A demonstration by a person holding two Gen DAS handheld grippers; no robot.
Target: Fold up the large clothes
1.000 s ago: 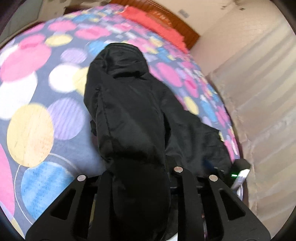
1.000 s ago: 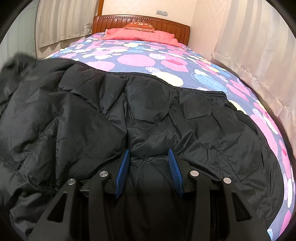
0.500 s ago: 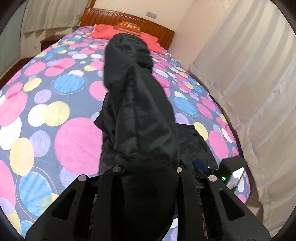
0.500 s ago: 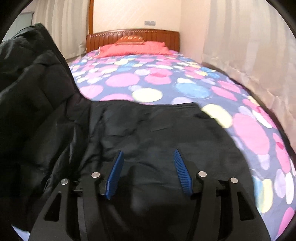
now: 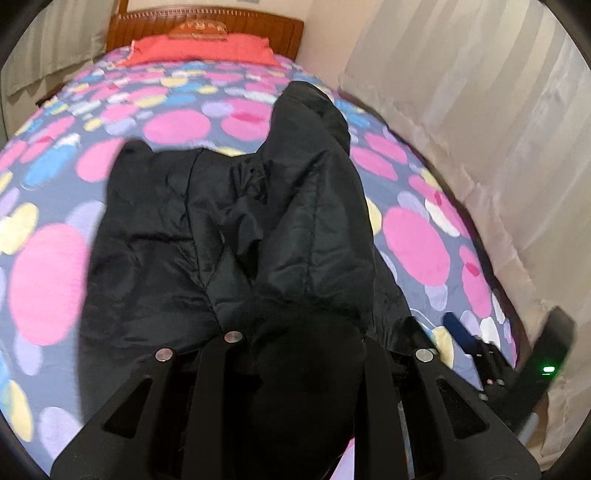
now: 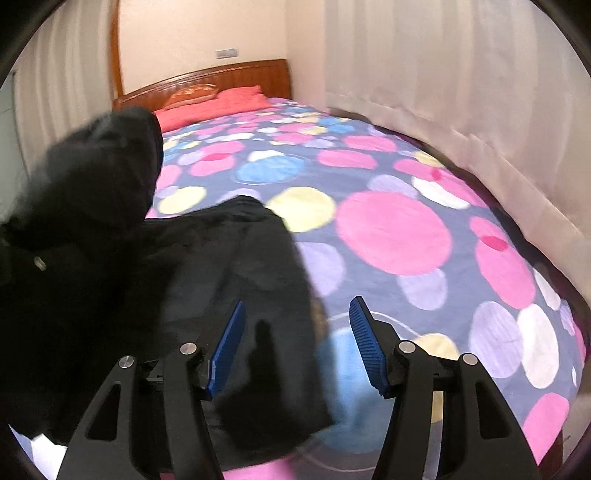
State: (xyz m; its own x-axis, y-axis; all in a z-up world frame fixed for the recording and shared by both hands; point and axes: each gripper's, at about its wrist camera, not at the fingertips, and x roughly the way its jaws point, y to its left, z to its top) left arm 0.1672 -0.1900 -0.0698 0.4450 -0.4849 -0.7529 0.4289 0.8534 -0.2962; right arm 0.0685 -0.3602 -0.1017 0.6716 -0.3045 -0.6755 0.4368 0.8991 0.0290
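Since half a second ago, the black padded jacket [image 5: 236, 229] has come down from hanging upright before the left gripper [image 5: 299, 354] and now drapes over the polka-dot bedspread [image 5: 48, 280], while the right gripper [image 6: 295, 343] has slid off the fabric toward the bed's right edge. The left gripper is clamped on a bunched fold of the jacket, its fingers buried in cloth. The right gripper stands open with nothing between its blue pads [image 6: 364, 345]. The jacket's long axis runs away toward the headboard [image 5: 207, 20], and its near corner lies just left of the right gripper, so the right side looks better placed to take that edge next.
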